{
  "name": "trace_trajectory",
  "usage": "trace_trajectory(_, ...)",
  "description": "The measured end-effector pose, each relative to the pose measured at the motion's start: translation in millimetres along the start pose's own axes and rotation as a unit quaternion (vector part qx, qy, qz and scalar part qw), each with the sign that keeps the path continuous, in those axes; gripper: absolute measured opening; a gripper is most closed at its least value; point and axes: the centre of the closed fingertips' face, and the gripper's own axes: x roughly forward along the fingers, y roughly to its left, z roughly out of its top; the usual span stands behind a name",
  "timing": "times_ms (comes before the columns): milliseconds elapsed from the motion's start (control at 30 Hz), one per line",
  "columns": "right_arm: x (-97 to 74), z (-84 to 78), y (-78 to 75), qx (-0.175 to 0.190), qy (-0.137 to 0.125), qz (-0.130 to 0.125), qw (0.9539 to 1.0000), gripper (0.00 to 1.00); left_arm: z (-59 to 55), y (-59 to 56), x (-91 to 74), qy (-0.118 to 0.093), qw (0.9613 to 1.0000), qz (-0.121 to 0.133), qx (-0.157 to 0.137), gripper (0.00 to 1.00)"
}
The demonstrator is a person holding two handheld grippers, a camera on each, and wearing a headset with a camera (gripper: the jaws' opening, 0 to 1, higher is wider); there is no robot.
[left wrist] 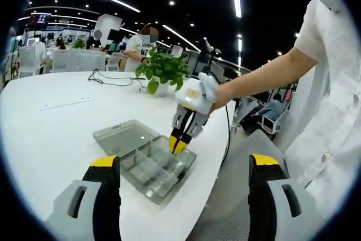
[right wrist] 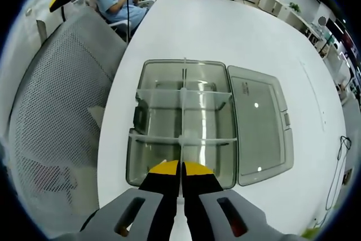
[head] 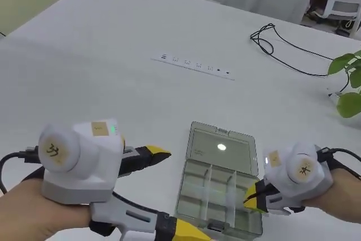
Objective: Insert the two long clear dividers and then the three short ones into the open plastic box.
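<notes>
In the head view, your left gripper (head: 174, 191) hovers just left of the open plastic box (head: 221, 149), jaws spread wide and empty. Its knob reads "33".

In the left gripper view, your right gripper (left wrist: 178, 144) dips its tips into the box, with a potted plant (left wrist: 161, 71) beyond it.

In the right gripper view, your jaws pinch a clear divider (right wrist: 182, 111) that stands upright in the box, running straight ahead from the fingertips.

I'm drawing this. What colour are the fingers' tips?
Yellow fingertips, clearest in the right gripper view.
</notes>
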Motion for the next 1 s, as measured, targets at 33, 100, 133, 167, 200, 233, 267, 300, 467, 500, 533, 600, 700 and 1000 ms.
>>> trace_trajectory(33,0.5,-0.2,0.1,0.000,0.000,0.000,1.0000,0.02,-0.4,0.0,0.0,0.001,1.0000,0.000,-0.001,0.97)
trace_trajectory(100,0.8,-0.3,0.1,0.001,0.001,0.001,1.0000,0.02,-1.0,-0.3,0.1,0.001,1.0000,-0.001,-0.001,0.97)
trace_trajectory(133,0.8,-0.3,0.1,0.001,0.001,0.001,1.0000,0.02,-1.2,-0.5,0.0,0.002,1.0000,-0.001,-0.001,0.97)
trace_trajectory(167,0.8,-0.3,0.1,-0.001,0.001,0.000,1.0000,0.02,-1.3,-0.6,0.0,0.002,1.0000,-0.001,-0.001,0.97)
trace_trajectory(200,0.8,-0.3,0.0,0.000,0.001,0.000,1.0000,0.02,-1.6,-0.8,0.0,0.002,1.0000,-0.001,-0.002,0.97)
trace_trajectory(233,0.8,-0.3,0.0,0.001,0.001,-0.001,1.0000,0.02,-1.9,-0.9,0.0,0.003,1.0000,-0.002,0.000,0.97)
trace_trajectory(267,0.8,-0.3,0.0,0.002,0.002,-0.001,1.0000,0.02,-2.1,-1.0,-0.1,0.003,1.0000,-0.001,0.000,0.97)
trace_trajectory(300,0.8,-0.2,0.1,0.001,0.002,-0.002,1.0000,0.02,-2.1,-1.1,-0.1,0.003,1.0000,-0.001,0.000,0.97)
trace_trajectory(467,-1.2,-0.2,-0.9,0.001,0.006,-0.010,0.9999,0.08,-2.2,-1.5,-1.0,0.005,1.0000,-0.002,0.001,0.97)
trace_trajectory(500,-2.8,0.6,-1.5,0.006,0.003,-0.012,0.9999,0.09,-2.0,-1.6,-1.2,0.005,1.0000,-0.002,0.001,0.97)
trace_trajectory(533,-5.1,1.4,-1.5,0.009,0.000,-0.014,0.9999,0.09,-1.9,-1.7,-1.7,0.004,1.0000,-0.001,0.002,0.97)
trace_trajectory(600,-9.3,2.8,-1.9,0.017,-0.005,-0.019,0.9997,0.10,-2.3,-1.8,-2.5,0.006,1.0000,-0.001,0.003,0.97)
trace_trajectory(700,-16.4,4.7,-1.1,0.024,-0.015,-0.026,0.9993,0.12,-2.3,-1.5,-3.9,0.006,1.0000,0.001,0.005,0.98)
trace_trajectory(1000,-40.6,11.6,1.6,0.061,-0.048,-0.054,0.9956,0.18,-2.9,0.9,-8.7,0.013,0.9999,0.003,0.010,0.99)
